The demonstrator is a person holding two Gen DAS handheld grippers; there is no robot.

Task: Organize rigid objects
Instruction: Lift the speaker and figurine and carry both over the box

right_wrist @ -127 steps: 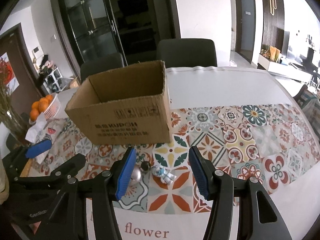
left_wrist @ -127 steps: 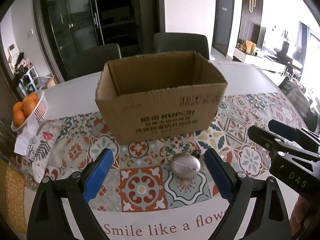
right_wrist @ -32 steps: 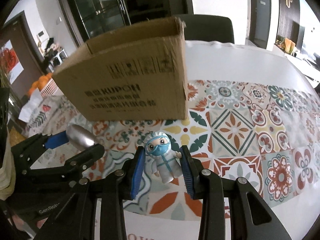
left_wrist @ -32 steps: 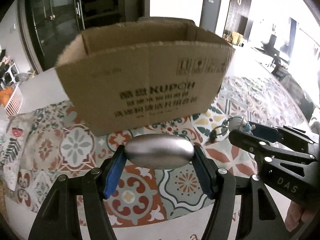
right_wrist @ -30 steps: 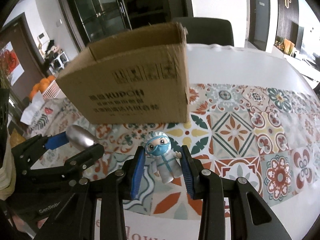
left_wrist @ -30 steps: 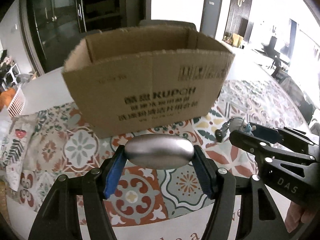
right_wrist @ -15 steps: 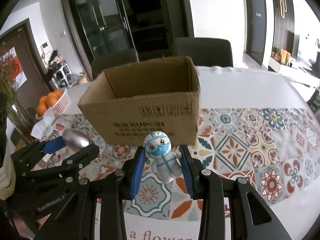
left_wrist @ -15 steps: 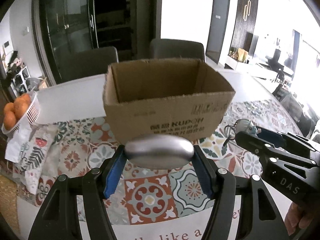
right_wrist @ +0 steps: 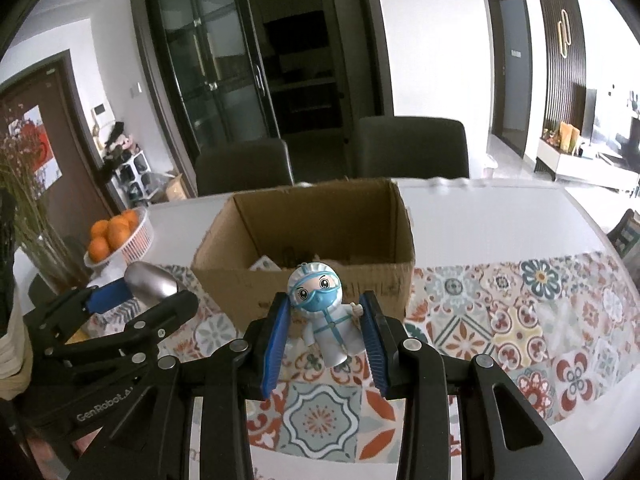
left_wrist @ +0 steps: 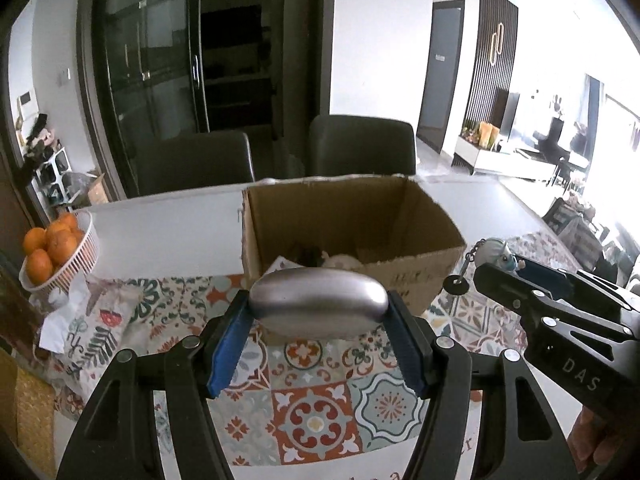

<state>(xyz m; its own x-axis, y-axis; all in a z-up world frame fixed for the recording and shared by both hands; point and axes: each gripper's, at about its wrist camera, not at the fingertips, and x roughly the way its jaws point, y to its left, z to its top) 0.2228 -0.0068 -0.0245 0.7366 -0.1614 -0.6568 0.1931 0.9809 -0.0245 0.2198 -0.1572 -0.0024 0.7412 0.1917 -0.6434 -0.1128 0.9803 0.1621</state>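
Cardboard box (left_wrist: pixel 420 276) stands open-topped on the tiled-pattern cloth (left_wrist: pixel 320 420) that covers the near part of the white surface (left_wrist: pixel 168 224), and a few small items lie on its floor, too dim to tell apart. The left gripper (left_wrist: pixel 319 336) is raised in front of the box's near wall, its blue-padded fingers (left_wrist: pixel 226 342) closed onto the two ends of a smooth silver oval object (left_wrist: pixel 319 306), which sits level between them and clear of the cloth. From the right wrist view the same silver oval object (right_wrist: pixel 150 280) shows at the left, above and left of the box's near corner.

The right gripper (right_wrist: pixel 326 334) is held just beside the left one, also short of the box. Its fingers (right_wrist: pixel 276 340) are drawn in against a small figurine (right_wrist: pixel 326 320) in a white suit with a blue mask and goggles, which stands upright between the pads with its head above them. In the left wrist view the figurine (left_wrist: pixel 500 254) shows a short chain and ring hanging from its head.

A white basket of oranges (left_wrist: pixel 52 252) sits at the far left edge of the surface beside a patterned cloth (left_wrist: pixel 96 328). Two dark chairs (left_wrist: pixel 360 144) stand behind.
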